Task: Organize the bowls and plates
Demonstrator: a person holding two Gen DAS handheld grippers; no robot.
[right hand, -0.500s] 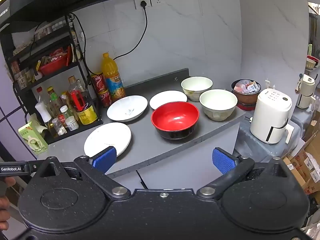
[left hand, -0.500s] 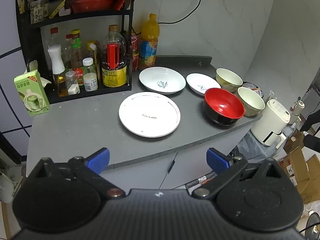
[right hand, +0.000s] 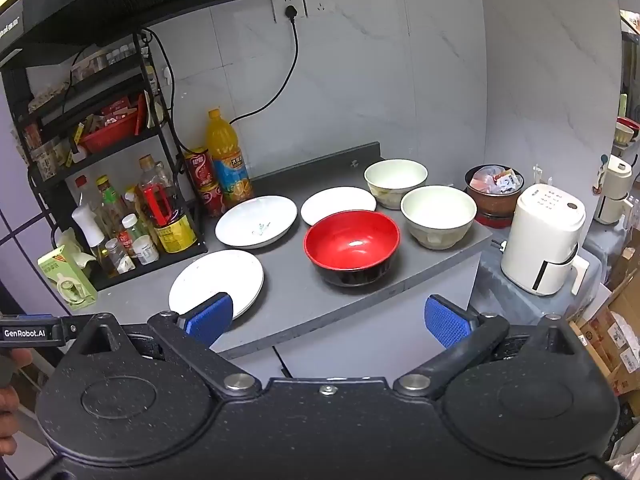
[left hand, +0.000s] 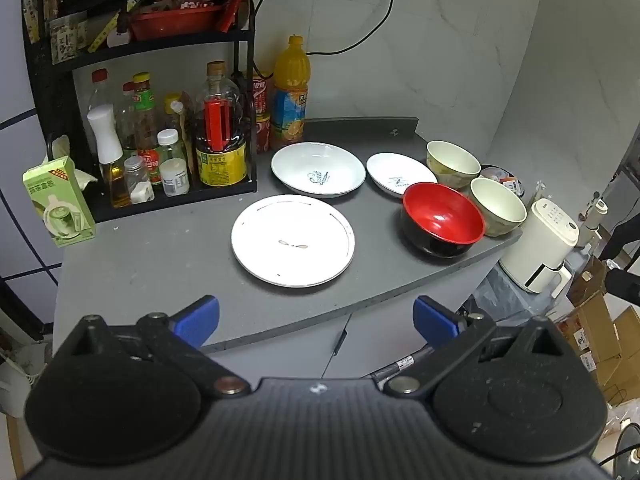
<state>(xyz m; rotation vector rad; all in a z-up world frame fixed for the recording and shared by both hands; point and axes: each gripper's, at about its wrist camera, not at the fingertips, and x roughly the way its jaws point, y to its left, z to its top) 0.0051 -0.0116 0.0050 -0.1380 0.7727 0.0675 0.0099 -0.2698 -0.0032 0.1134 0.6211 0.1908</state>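
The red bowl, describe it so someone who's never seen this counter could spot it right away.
Find the grey counter in the tiled corner. Near its front edge, right of the flat white plate, sits the red bowl. It alone is glossy red inside and black outside; the two bowls behind it are cream.

Grey countertop [left hand: 160, 264] carries three plates, three bowls, black condiment rack [left hand: 140, 196] at ten o'clock.

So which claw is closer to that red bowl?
The right claw, probably: the red bowl sits just ahead, roughly centered between its open fingers. From the left claw, the bowl lies farther off to its right.
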